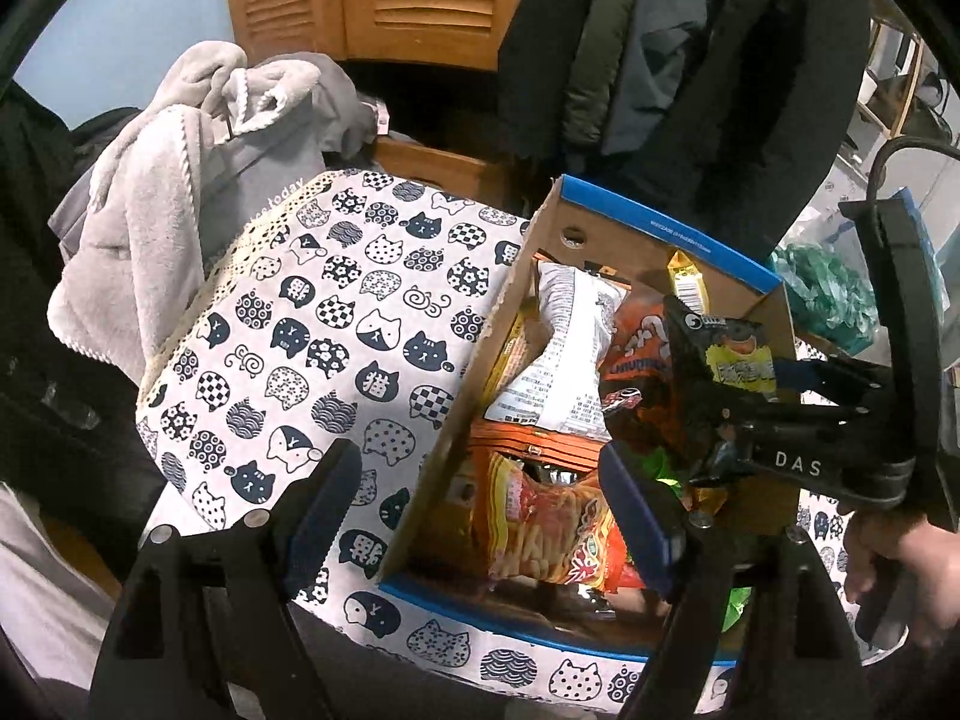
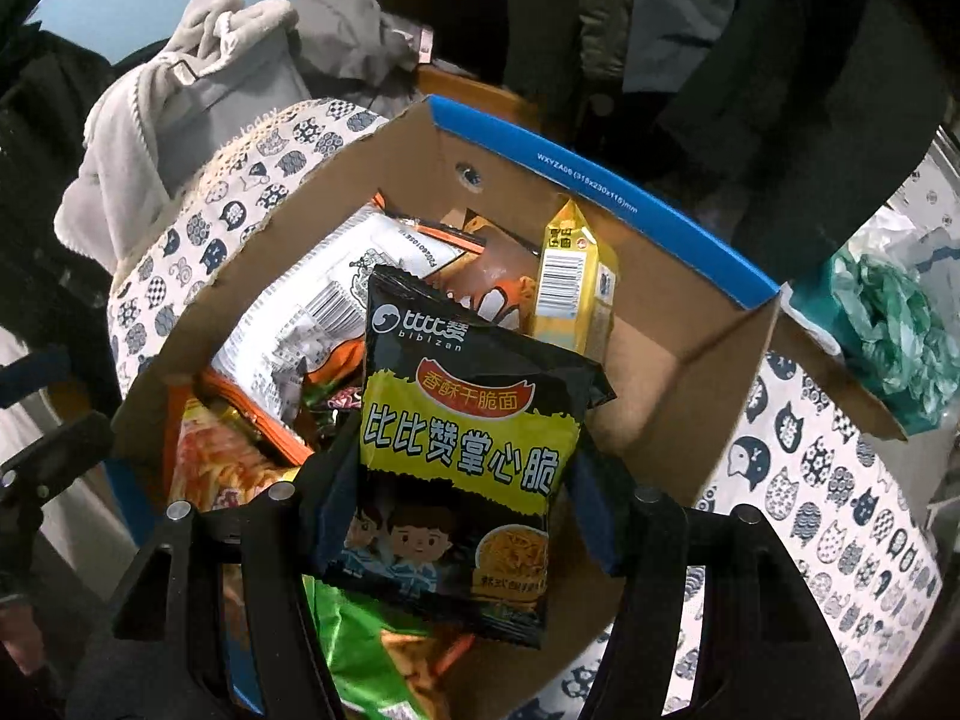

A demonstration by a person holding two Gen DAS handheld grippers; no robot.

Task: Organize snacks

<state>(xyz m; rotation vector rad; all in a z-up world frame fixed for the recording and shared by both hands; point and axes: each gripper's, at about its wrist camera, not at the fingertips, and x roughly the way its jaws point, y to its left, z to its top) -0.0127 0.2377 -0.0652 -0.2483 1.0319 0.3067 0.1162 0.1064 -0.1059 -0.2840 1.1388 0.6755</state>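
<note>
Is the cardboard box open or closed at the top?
Open. The cardboard box has no lid over it; snack packets such as the yellow packet show inside from above.

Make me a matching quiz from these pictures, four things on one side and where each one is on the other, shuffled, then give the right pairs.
Things:
1. black noodle-snack packet
2. yellow packet
3. teal plastic bag
4. grey fleece robe

Places:
A. outside the cardboard box, past its right wall
B. clamped in the right tool
C. heaped behind the cat-print cloth
D. upright against the box's far wall

Pairs: 1-B, 2-D, 3-A, 4-C
</note>
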